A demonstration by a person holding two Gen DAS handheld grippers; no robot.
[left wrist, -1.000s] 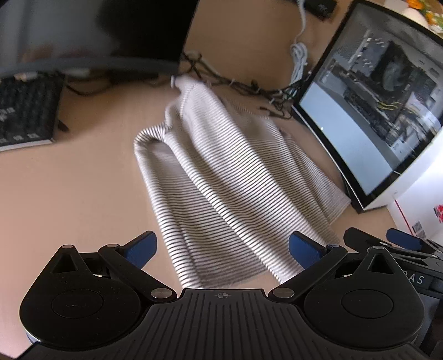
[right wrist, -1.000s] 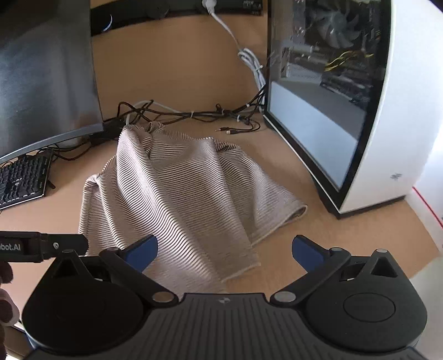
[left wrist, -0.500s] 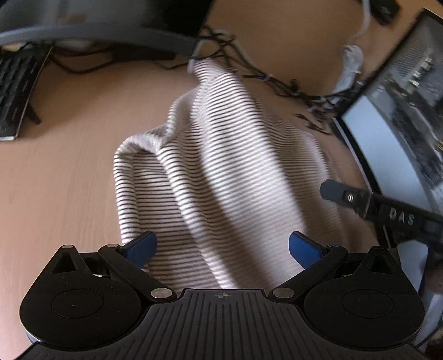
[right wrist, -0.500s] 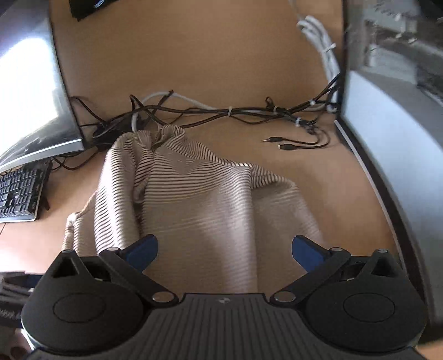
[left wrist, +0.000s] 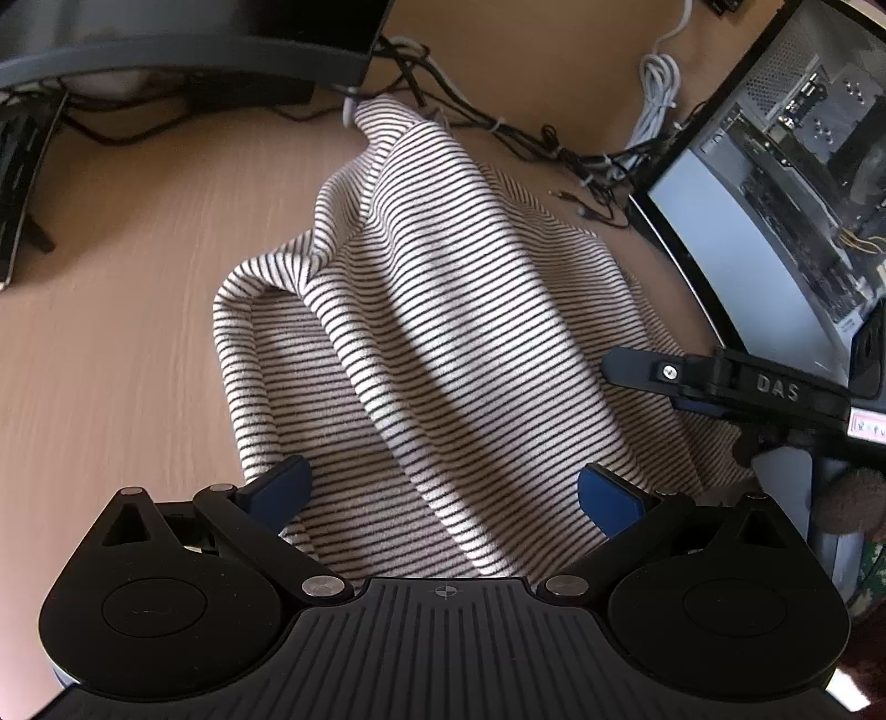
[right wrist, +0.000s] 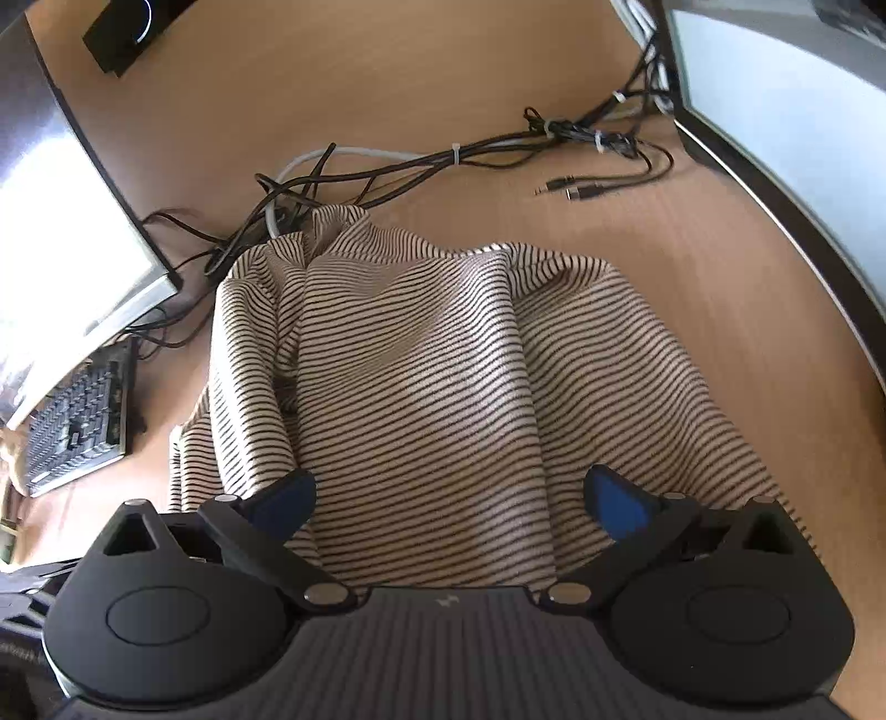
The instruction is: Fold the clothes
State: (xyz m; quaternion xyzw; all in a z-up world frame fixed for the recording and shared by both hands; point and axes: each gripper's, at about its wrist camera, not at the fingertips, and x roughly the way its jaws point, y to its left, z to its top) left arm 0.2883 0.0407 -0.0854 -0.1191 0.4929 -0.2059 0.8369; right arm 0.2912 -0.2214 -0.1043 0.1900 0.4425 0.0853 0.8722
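A white garment with thin dark stripes [left wrist: 443, 332] [right wrist: 443, 387] lies rumpled on the wooden desk [left wrist: 111, 332], one end bunched up toward the cables at the back. My left gripper [left wrist: 443, 493] hovers open over the garment's near edge, blue pads wide apart, nothing between them. My right gripper [right wrist: 451, 498] is likewise open above the near part of the cloth. In the left wrist view, the right gripper [left wrist: 637, 371] reaches in from the right over the garment's right side.
A tangle of black cables [right wrist: 443, 160] runs behind the garment. A monitor [left wrist: 194, 33] and keyboard [right wrist: 77, 421] stand at the left. A glass-sided computer case [left wrist: 775, 194] stands at the right, close to the cloth's edge. A sleeve [left wrist: 853, 498] shows lower right.
Both grippers have moved forward and lower over the garment, which now fills more of each view. The right gripper has come in over the cloth's right side. The garment has not moved.
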